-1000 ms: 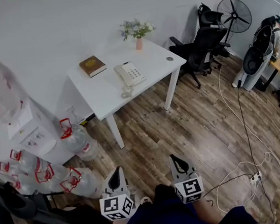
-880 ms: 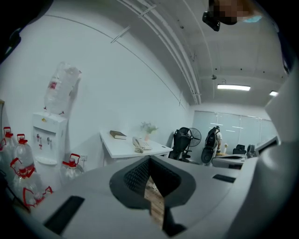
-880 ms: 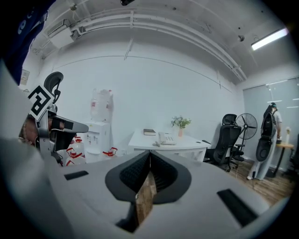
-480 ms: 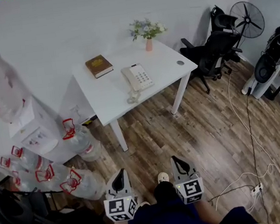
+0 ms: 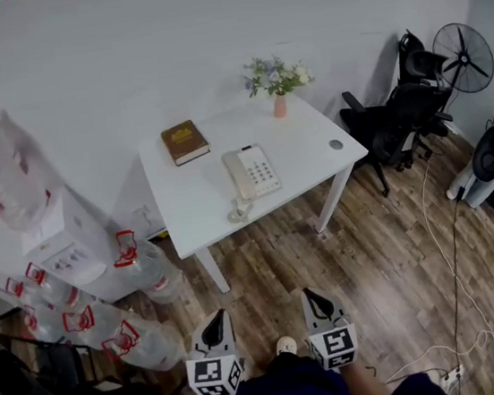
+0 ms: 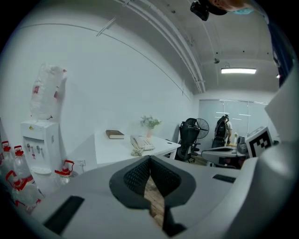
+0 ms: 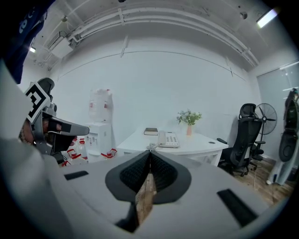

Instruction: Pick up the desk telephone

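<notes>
A cream desk telephone (image 5: 252, 172) with a coiled cord lies in the middle of a white table (image 5: 197, 215) against the wall. It also shows far ahead as the telephone (image 6: 141, 144) in the left gripper view and the telephone (image 7: 167, 139) in the right gripper view. My left gripper (image 5: 216, 319) and right gripper (image 5: 313, 298) are held low over the wooden floor, well short of the table. Both are shut with nothing between the jaws.
A brown book (image 5: 185, 141) and a pink vase of flowers (image 5: 280, 105) stand on the table. A water dispenser (image 5: 60, 248) and several water bottles (image 5: 138, 261) crowd the left. Black office chairs (image 5: 403, 117) and a fan (image 5: 463, 55) stand right. Cables (image 5: 451, 273) trail on the floor.
The table and telephone have come nearer and shifted right and down in the head view. Both grippers stay shut and low in front of the person.
</notes>
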Tool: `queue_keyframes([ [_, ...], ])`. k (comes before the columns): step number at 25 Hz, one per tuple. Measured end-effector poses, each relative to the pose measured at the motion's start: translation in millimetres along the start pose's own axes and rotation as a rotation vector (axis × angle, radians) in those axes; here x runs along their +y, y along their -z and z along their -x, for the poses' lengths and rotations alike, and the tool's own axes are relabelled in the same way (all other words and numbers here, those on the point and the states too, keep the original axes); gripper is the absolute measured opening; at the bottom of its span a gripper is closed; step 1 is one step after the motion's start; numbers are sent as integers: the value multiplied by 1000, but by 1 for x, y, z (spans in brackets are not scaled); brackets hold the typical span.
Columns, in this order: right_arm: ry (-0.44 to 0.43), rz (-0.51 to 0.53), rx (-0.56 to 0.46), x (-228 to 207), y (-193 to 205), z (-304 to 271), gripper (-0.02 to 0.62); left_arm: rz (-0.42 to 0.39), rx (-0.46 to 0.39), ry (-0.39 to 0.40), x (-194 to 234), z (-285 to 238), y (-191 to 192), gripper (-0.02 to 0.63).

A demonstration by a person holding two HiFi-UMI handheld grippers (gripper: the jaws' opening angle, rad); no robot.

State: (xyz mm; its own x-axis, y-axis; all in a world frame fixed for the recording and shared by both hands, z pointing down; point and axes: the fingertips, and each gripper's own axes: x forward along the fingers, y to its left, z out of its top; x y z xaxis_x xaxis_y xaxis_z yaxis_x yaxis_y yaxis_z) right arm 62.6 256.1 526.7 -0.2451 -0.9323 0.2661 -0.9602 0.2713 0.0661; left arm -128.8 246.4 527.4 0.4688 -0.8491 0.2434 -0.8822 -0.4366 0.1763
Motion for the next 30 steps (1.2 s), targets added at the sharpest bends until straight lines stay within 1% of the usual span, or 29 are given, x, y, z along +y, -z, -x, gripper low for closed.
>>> queue_keyframes([
  [3,-15,0,-11,-24,-4,-14,23,-14,0,-4,-13,-24,-6,17],
  [7,-37,18,-15,-49,-6,-27,23,-6,-13,-11,-29,-52,-10,17],
  [10,-45,23,-15,-66,-4,-35,23,5,-15,-11,-40,-67,-12,17],
  [14,-43,13,-10,-78,-4,-40,23,13,5,-7,-48,-78,-9,17],
  [21,-61,14,24,-80,0,-56,23,47,22,-18,-35,-94,-7,17],
  [25,-55,30,46,-82,3,-76,23,43,42,14,-27,-119,-5,17],
  [30,-20,-36,45,-98,-6,-112,23,31,27,64,-14,-165,-25,17],
])
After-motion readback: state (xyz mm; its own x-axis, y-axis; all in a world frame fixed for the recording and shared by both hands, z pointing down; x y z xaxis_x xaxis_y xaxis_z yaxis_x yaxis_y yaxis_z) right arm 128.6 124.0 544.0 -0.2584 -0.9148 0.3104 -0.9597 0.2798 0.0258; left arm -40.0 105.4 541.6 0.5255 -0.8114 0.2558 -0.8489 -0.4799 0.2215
